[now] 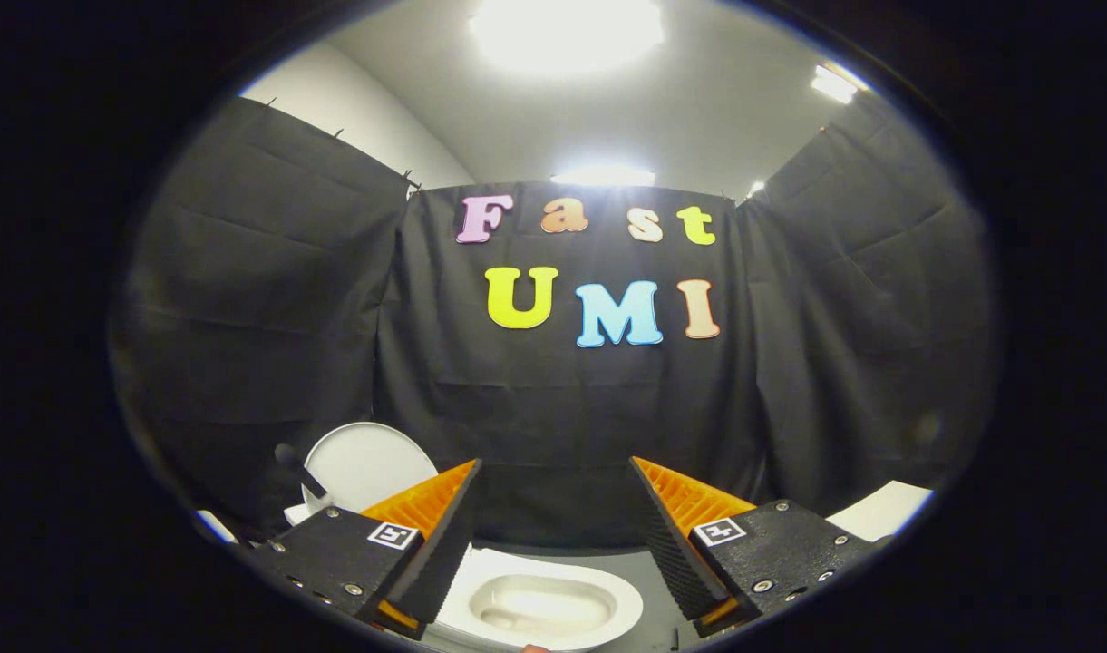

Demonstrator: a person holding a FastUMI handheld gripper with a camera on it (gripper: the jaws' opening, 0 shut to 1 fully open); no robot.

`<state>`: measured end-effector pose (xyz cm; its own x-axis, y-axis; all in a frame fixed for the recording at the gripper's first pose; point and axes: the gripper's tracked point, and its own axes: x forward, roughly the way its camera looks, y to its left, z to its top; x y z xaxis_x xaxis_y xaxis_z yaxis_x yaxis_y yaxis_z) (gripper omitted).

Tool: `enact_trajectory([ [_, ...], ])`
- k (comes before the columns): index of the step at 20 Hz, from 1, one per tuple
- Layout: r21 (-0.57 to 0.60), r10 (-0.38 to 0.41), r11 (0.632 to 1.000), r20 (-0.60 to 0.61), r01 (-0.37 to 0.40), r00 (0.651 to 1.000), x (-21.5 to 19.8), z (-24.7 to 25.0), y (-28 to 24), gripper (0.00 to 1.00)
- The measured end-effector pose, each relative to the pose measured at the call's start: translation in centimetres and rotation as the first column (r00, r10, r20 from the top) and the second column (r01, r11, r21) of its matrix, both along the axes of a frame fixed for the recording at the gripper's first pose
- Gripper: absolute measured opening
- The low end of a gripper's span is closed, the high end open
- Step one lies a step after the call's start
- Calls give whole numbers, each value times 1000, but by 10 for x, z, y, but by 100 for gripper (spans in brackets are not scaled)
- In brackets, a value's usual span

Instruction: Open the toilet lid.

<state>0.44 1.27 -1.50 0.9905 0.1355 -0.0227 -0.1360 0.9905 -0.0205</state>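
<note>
Toilet lid [364, 464] seemingly raised, gripper [553, 535] agape.

Claw [553, 508]: 2 ribbed fingers, black screwed mounts w/ square markers.

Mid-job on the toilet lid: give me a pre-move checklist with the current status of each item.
1. Gripper open: ok. The fingers are spread wide with nothing between them.
2. Toilet bowl in sight: ok. It lies below, between the fingers, with its basin uncovered.
3. Lid position: cannot tell. A white oval panel stands upright beyond the left finger and may be the raised lid.
4. Fingers free of contact: ok. They appear to touch nothing.
5. Dark handle beside the panel: cannot tell whether it blocks an approach.
</note>
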Motion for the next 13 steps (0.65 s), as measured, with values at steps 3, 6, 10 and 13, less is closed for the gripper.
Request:
enact_trajectory([
  [3, 21, 28, 999, 5, -28, 1000, 4, 3, 0, 94],
  [6, 63, 59, 996, 17, -60, 998, 10, 16, 6, 94],
  [10, 63, 72, 995, 50, -75, 996, 17, 33, -1, 95],
  [13, 82, 66, 994, 57, -71, 996, 18, 38, -16, 95],
])
